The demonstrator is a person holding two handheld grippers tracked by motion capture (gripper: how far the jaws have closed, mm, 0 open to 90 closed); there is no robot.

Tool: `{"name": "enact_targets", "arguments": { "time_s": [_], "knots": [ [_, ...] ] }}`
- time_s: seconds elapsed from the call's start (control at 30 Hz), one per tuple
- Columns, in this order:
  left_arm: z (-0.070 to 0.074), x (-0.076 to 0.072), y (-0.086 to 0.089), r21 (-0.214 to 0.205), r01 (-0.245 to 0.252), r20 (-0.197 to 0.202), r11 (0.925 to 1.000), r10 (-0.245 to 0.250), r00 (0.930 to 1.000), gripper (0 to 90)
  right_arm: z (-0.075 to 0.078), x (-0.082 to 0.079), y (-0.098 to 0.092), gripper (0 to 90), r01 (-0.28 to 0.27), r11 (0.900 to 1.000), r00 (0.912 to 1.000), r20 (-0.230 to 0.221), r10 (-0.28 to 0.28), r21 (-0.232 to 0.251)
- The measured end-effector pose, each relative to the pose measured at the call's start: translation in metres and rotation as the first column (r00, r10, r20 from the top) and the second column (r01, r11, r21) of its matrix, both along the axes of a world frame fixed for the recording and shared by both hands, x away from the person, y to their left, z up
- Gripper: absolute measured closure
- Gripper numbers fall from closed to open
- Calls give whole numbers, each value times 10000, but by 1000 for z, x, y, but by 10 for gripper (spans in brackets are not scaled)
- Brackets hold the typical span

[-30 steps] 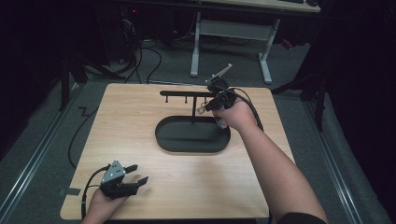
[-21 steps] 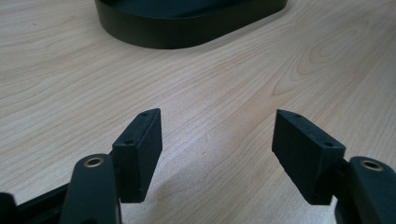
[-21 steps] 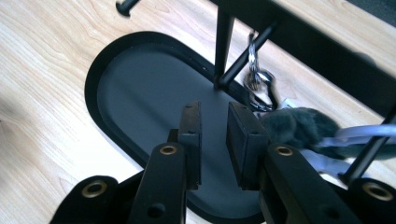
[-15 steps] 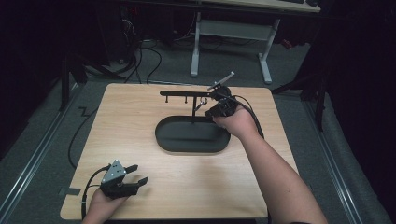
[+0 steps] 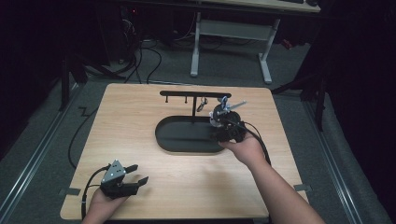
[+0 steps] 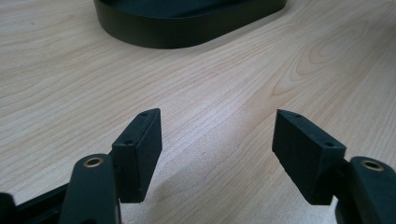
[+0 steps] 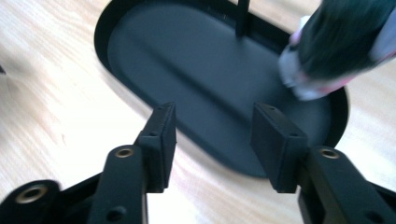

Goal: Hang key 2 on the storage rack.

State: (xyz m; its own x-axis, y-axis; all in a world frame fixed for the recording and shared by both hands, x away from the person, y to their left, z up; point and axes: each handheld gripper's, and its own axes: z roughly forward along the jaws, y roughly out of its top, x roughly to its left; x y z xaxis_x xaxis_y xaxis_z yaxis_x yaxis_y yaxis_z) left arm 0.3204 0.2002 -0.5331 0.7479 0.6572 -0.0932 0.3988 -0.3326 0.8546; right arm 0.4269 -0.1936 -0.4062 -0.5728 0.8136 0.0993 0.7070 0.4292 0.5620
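1. Near the middle of the high view, the right gripper (image 5: pixel 223 122) hangs over the right end of the black oval metal tray (image 5: pixel 164 137), base of a black T-shaped hanging stand (image 5: pixel 194 94).
2. Its fingers (image 7: pixel 161 140) have just been opening; they stand about half apart with nothing between them.
3. A blurred dark-and-white object (image 7: pixel 336 42) sits at the upper right of the right gripper view, over the tray's rim; what it is cannot be told.
4. At lower left, the left gripper (image 5: pixel 133 179) rests on the pale wooden surface (image 5: pixel 121 121), fingers (image 6: pixel 140 149) wide apart and empty, well apart from the tray.
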Motion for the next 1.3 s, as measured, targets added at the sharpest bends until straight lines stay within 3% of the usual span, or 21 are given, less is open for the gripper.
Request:
{"name": "enact_targets", "arguments": {
  "time_s": [0.5,0.87,0.97,1.03,1.1,1.17,1.23,1.3],
  "knots": [
    [0,2,-1,-41,-75,-63,10000,75,10000,340,-60,-67,-31,421,348,9983,9933,1082,-397,473],
    [0,3,0,-44,-180,-144,9998,179,9997,339,-99,-106,-56,346,600,9940,9758,2044,-777,914],
    [0,3,0,-66,-298,-99,9995,298,9995,336,-106,-115,-65,307,752,9907,9686,2278,-997,1137],
    [0,2,0,-130,-368,-26,9992,368,9993,335,-110,-125,-72,285,868,9857,9567,2640,-1230,1445],
    [0,1,1,-188,-418,1,9989,418,9991,334,-111,-135,-78,239,797,9682,9541,2632,-1429,2371],
    [0,1,1,-205,-428,7,9989,428,9991,333,-110,-140,-78,194,696,9568,9534,2634,-1470,2822],
    [0,1,2,-247,-428,72,9988,429,9991,333,-112,-143,-77,183,633,9608,9497,2796,-1411,2701],
    [0,0,2,-273,-366,126,9990,369,9992,333,-113,-141,-74,164,579,9667,9515,2791,-1290,2494]
  ]
}}
